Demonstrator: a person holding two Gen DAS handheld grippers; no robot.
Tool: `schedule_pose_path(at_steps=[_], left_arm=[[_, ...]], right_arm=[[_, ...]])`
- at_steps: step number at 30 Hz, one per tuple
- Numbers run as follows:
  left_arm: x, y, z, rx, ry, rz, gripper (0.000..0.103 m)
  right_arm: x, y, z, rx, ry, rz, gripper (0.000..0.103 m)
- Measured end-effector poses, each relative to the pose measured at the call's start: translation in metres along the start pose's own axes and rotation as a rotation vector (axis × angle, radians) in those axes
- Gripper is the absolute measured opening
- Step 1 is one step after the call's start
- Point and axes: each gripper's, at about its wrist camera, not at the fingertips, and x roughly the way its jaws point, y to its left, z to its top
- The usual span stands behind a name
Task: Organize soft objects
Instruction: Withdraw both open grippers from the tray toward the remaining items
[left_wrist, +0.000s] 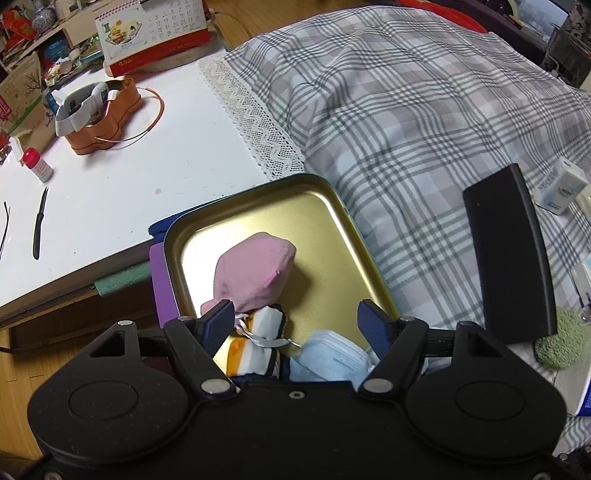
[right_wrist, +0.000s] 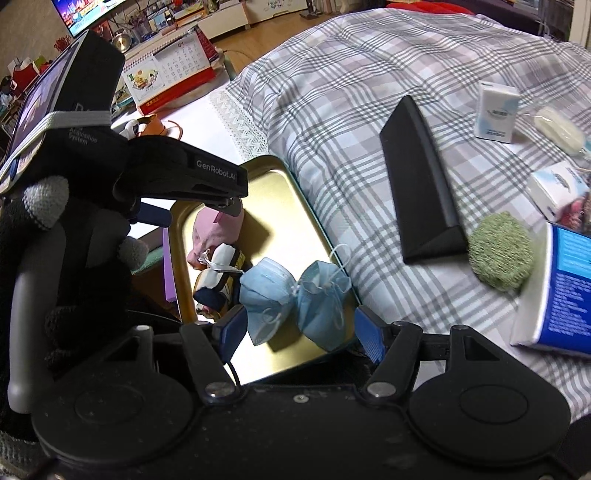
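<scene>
A gold metal tray (left_wrist: 325, 206) (right_wrist: 295, 206) lies at the edge of the plaid cloth. In it lie a pink soft pouch (left_wrist: 255, 271) (right_wrist: 218, 230), a white, orange and navy bundle (left_wrist: 258, 332) (right_wrist: 218, 273) and a blue face mask (left_wrist: 328, 354) (right_wrist: 295, 295). My left gripper (left_wrist: 301, 319) is open above the tray's near end, holding nothing. My right gripper (right_wrist: 301, 326) is open, with the mask lying between and beyond its fingers. A green knitted ball (right_wrist: 500, 251) (left_wrist: 559, 341) sits on the cloth to the right. The left gripper's body (right_wrist: 155, 173) shows in the right wrist view.
A black wedge-shaped case (right_wrist: 421, 181) (left_wrist: 511, 254) lies on the plaid cloth (left_wrist: 406, 110). White boxes (right_wrist: 496, 110) and a blue box (right_wrist: 565, 291) stand at the right. On the white desk (left_wrist: 147, 166) are an orange tin (left_wrist: 107, 114), a small bottle (left_wrist: 37, 164), a calendar (left_wrist: 155, 33).
</scene>
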Motion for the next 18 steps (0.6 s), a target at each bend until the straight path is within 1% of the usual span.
schedule_pose_path(at_steps=[7,14,18], left_arm=[[-0.016,-0.022,-0.014,0.042,-0.021,-0.002,0.071],[-0.028,-0.052,-0.025,0.104,-0.025,-0.014,0.071],[-0.035,-0.072,-0.031,0.143,-0.027,-0.024,0.075]], right_arm=[[-0.02,-0.018,-0.013,0.027,-0.041,-0.005,0.067],[-0.04,-0.045,-0.028,0.084,-0.076,-0.021,0.068],[-0.053,-0.066,-0.036,0.125,-0.102,-0.035,0.068]])
